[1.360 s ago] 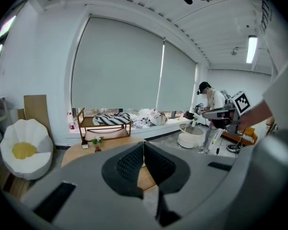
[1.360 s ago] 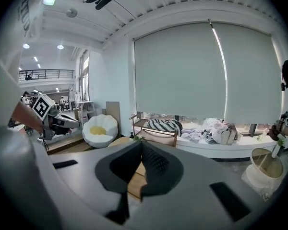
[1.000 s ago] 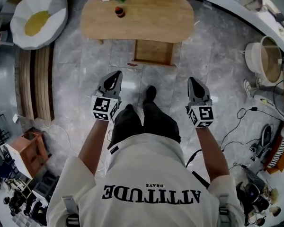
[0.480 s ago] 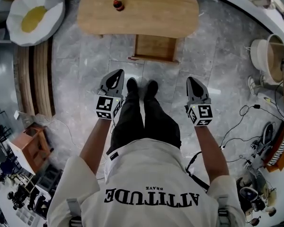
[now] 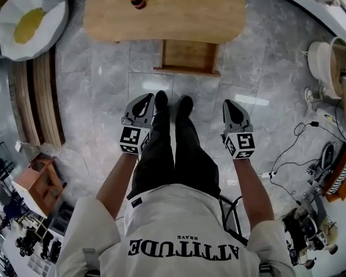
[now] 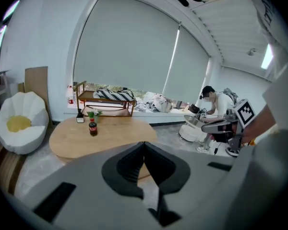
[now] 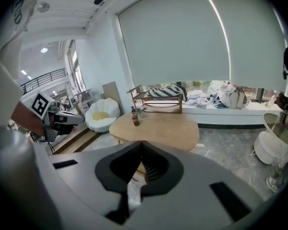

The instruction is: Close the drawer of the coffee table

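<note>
One coffee table (image 5: 164, 10). One drawer (image 5: 188, 56). Two grippers: left gripper (image 5: 143, 98), right gripper (image 5: 230, 104). On the tabletop: one small dark bottle (image 5: 138, 1), one potted plant (image 6: 92, 113). One white petal-shaped seat (image 5: 23, 19). One wooden rack (image 6: 105, 102). Two black shoes (image 5: 161, 101).
</note>
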Action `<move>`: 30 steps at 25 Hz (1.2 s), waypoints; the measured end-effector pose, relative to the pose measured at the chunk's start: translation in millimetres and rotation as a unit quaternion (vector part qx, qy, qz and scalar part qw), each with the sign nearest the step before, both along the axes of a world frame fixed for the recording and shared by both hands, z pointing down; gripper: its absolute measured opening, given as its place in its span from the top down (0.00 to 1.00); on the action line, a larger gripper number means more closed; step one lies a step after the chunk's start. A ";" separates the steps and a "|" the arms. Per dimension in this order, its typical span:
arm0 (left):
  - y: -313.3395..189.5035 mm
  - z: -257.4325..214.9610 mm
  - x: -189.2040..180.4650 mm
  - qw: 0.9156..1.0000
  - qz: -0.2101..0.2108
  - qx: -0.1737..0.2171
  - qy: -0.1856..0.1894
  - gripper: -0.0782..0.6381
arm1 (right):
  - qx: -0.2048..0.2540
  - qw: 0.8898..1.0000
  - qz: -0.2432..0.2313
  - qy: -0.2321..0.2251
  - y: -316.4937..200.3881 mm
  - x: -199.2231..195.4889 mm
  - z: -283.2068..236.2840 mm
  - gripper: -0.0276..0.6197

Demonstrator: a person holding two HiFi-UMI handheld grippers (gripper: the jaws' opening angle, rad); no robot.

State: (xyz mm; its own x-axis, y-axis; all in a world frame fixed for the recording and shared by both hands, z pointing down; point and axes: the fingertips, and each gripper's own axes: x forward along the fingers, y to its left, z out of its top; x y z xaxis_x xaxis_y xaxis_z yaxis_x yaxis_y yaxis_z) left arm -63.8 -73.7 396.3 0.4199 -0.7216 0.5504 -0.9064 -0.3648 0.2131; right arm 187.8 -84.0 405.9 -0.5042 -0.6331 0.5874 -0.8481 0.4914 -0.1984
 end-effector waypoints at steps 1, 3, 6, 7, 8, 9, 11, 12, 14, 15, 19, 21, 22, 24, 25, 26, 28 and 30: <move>0.0 6.8 -0.2 1.000 -0.001 -0.007 0.009 0.86 | -0.005 1.000 0.002 0.002 0.4 -2.4 7.5 0.93; 1.2 21.6 -1.0 1.000 -0.003 -0.021 0.020 0.86 | -0.017 1.000 0.005 0.005 2.9 -7.7 23.0 0.93; 3.8 46.4 0.0 0.999 -0.002 -0.039 0.022 0.86 | -0.032 0.999 0.013 0.004 6.5 -13.4 46.0 0.93; 3.8 55.1 0.9 0.999 0.000 -0.043 0.020 0.86 | -0.035 0.999 0.017 0.004 6.5 -14.4 53.9 0.93; 3.5 63.5 1.8 0.999 0.002 -0.046 0.019 0.86 | -0.038 0.999 0.021 0.004 6.0 -15.0 61.9 0.93; 3.0 71.2 2.8 0.999 0.004 -0.049 0.017 0.86 | -0.041 0.999 0.026 0.004 5.4 -15.1 69.6 0.93; 3.4 85.5 4.4 0.998 0.002 -0.055 0.016 0.86 | -0.048 0.998 0.035 0.004 5.6 -14.0 84.4 0.93; 4.1 92.9 4.9 0.998 0.000 -0.059 0.017 0.86 | -0.052 0.998 0.040 0.004 6.1 -13.3 92.0 0.93; 3.8 109.6 5.5 0.998 -0.007 -0.067 0.020 0.86 | -0.057 0.997 0.047 0.002 4.8 -13.4 108.2 0.93; 3.0 118.1 6.1 0.997 -0.010 -0.070 0.021 0.86 | -0.058 0.997 0.048 0.001 3.3 -13.8 116.2 0.93; 3.6 146.8 11.1 0.997 -0.014 -0.076 0.016 0.86 | -0.063 0.997 0.047 -0.001 2.3 -12.3 142.9 0.93; 4.2 164.9 13.1 0.997 -0.010 -0.082 0.006 0.86 | -0.066 0.997 0.045 0.001 1.1 -10.5 158.1 0.93; 5.1 174.8 13.4 0.996 -0.007 -0.086 -0.001 0.86 | -0.069 0.997 0.045 0.001 1.1 -9.9 166.0 0.93; 7.5 194.4 13.3 0.995 -0.003 -0.096 -0.014 0.86 | -0.076 0.996 0.045 0.002 2.0 -9.3 181.5 0.93; 7.0 203.7 13.3 0.995 -0.004 -0.099 -0.017 0.86 | -0.078 0.996 0.044 0.002 1.3 -8.9 189.8 0.93; 5.3 212.5 13.5 0.995 -0.005 -0.100 -0.019 0.86 | -0.079 0.996 0.042 0.003 -0.4 -8.5 198.6 0.93; 1.5 228.3 14.2 0.995 -0.007 -0.101 -0.018 0.86 | -0.079 0.996 0.040 0.007 -3.6 -8.1 216.1 0.93; -0.4 242.1 15.2 0.994 -0.007 -0.104 -0.013 0.86 | -0.081 0.996 0.041 0.012 -4.5 -7.3 232.1 0.93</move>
